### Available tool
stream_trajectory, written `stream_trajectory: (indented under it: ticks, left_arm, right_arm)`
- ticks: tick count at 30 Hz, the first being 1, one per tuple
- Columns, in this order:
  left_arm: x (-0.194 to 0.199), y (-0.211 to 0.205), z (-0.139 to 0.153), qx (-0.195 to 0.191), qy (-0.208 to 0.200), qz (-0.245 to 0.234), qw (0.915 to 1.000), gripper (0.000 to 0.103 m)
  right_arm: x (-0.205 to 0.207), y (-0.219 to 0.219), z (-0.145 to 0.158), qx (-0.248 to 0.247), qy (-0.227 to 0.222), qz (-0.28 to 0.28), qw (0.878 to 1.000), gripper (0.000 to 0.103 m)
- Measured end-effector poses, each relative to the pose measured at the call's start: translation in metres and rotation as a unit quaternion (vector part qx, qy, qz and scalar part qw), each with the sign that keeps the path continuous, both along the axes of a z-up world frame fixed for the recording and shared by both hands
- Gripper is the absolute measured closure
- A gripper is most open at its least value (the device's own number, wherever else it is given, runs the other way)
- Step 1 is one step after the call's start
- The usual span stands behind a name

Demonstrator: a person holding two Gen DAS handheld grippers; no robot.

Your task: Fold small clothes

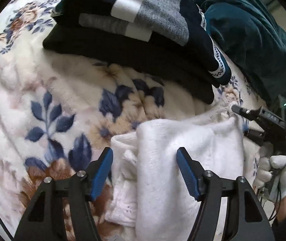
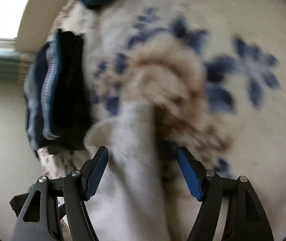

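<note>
**Evidently mid-fold: white garment on the blanket, both grippers open**

Currently the white garment (image 1: 183, 150) lies on the floral blanket (image 1: 52, 92), part-folded, with a rolled edge at its 9 o'clock side and a thinner lacy layer showing beneath. It sits at 6 o'clock of the folded stack (image 1: 133, 30), close to it but apart from it. My reading is that the stack holds finished items and was set at the blanket's far side to leave working room in front.

The left gripper (image 1: 145, 172) hovers over the garment with its 2 blue pads (image 1: 102, 172) well apart. Cloth lies between them, yet neither pad presses on it, so nothing is gripped. Placed so, it looks ready to pinch the near fold or smooth it.

The right gripper (image 1: 240, 120) comes in from 3 o'clock, held by a gloved hand (image 1: 275, 172). Its fingers are spread and sit at the garment's 2 o'clock corner. In the right wrist view, which is badly blurred, the jaws also stand wide with white cloth between them and no clamp visible. Whether a finger touches the corner I cannot tell.

A teal garment (image 1: 253, 40) lies heaped at 1 o'clock, beside the stack, probably awaiting its turn.

Judgement: the fold is unfinished. The next grasp calls for a clean hold on the free corner; plush pile beneath could be pinched along with it.
</note>
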State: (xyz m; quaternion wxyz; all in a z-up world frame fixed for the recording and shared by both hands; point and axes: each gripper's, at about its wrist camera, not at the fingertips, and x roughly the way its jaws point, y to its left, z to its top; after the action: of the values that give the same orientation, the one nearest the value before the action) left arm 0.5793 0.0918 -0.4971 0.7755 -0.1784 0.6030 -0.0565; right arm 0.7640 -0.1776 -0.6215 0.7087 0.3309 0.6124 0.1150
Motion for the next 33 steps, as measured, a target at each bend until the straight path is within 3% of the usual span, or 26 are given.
stream_trajectory:
  ticks: [2, 4, 7, 10, 13, 14, 17, 19, 20, 21, 23, 25, 26, 29, 31, 33]
  left_arm:
    - [0.007, 0.000, -0.006, -0.007, 0.009, 0.007, 0.9999, 0.039]
    - [0.008, 0.003, -0.007, -0.012, 0.015, 0.015, 0.9997, 0.039]
    - [0.004, 0.014, 0.001, -0.008, 0.012, 0.024, 0.9996, 0.039]
    - [-0.003, 0.034, 0.007, -0.018, 0.006, 0.037, 0.9991, 0.039]
    - [-0.003, 0.041, 0.013, -0.023, -0.002, 0.053, 0.9983, 0.039]
    - [-0.003, 0.043, 0.015, -0.024, -0.002, 0.056, 0.9981, 0.039]
    - [-0.001, 0.043, 0.017, -0.031, -0.004, 0.050, 0.9982, 0.039]
    - [0.002, 0.039, 0.014, -0.018, 0.003, 0.041, 0.9990, 0.039]
    - [0.003, 0.036, 0.011, -0.021, 0.005, 0.040, 0.9990, 0.039]
    - [0.003, 0.035, 0.009, -0.024, 0.009, 0.042, 0.9988, 0.039]
    - [0.001, 0.036, 0.007, -0.041, 0.008, 0.050, 0.9979, 0.039]
    - [-0.002, 0.038, 0.008, -0.041, 0.004, 0.057, 0.9975, 0.039]
    - [-0.005, 0.041, 0.009, -0.044, 0.002, 0.063, 0.9971, 0.039]
    - [-0.014, 0.050, 0.006, -0.066, 0.009, 0.078, 0.9948, 0.039]
    - [-0.018, 0.050, 0.001, -0.075, 0.017, 0.074, 0.9943, 0.039]
    - [-0.019, 0.042, -0.006, -0.081, 0.022, 0.062, 0.9945, 0.039]
  right_arm:
    - [0.005, 0.012, 0.013, -0.003, -0.034, 0.029, 0.999, 0.090]
    - [0.001, 0.023, 0.033, -0.017, -0.069, 0.054, 0.996, 0.091]
    - [-0.024, 0.054, 0.076, -0.042, -0.136, 0.122, 0.982, 0.092]
    - [-0.072, 0.092, 0.113, -0.092, -0.205, 0.230, 0.947, 0.092]
    - [-0.132, 0.126, 0.123, -0.144, -0.245, 0.340, 0.896, 0.092]
    - [-0.150, 0.137, 0.121, -0.164, -0.255, 0.380, 0.874, 0.092]
    - [-0.198, 0.138, 0.101, -0.214, -0.253, 0.455, 0.826, 0.091]
    - [-0.204, 0.142, 0.083, -0.233, -0.226, 0.483, 0.813, 0.084]
    - [-0.205, 0.137, 0.080, -0.233, -0.212, 0.484, 0.816, 0.068]
    - [-0.205, 0.137, 0.082, -0.223, -0.203, 0.482, 0.823, 0.060]
    - [-0.198, 0.128, 0.092, -0.173, -0.181, 0.461, 0.851, 0.038]
    - [-0.190, 0.116, 0.107, -0.118, -0.164, 0.430, 0.880, 0.037]
    - [-0.181, 0.106, 0.113, -0.075, -0.145, 0.400, 0.902, 0.037]
    - [-0.159, 0.071, 0.122, 0.054, -0.118, 0.288, 0.949, 0.032]
    - [-0.146, 0.054, 0.110, 0.082, -0.093, 0.217, 0.968, 0.032]
    - [-0.135, 0.054, 0.076, 0.063, -0.020, 0.187, 0.980, 0.032]
